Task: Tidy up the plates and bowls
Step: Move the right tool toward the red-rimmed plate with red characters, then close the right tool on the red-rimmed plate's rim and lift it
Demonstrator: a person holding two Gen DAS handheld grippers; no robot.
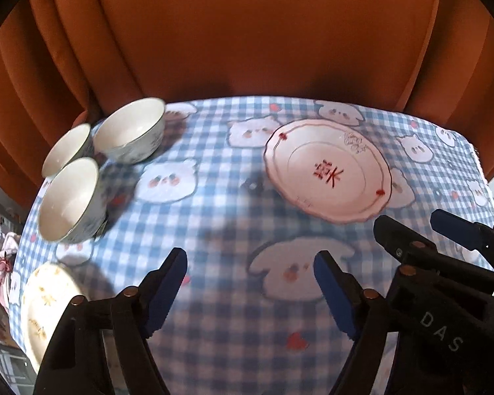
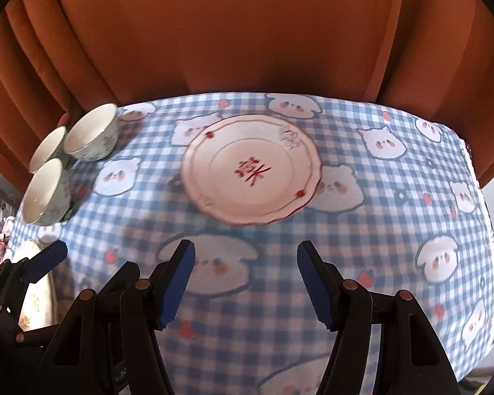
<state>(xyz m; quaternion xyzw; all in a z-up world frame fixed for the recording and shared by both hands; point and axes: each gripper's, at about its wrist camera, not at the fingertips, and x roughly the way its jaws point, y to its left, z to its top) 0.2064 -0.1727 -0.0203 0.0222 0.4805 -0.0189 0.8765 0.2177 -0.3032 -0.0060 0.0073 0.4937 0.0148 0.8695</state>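
Now both grippers, left gripper [image 1: 250, 291] and right gripper [image 2: 245, 284], agape, empty, above tablecloth [image 1: 233, 217].

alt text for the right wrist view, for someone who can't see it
The right gripper, jaws open and empty, hangs over a blue checked tablecloth facing a pink plate with a red character. Three white bowls cluster at far left before an orange curtain; the left gripper shows at lower left above a second plate.

Upright bowls [image 1: 82, 177] beside flat plates [image 1: 327, 171]
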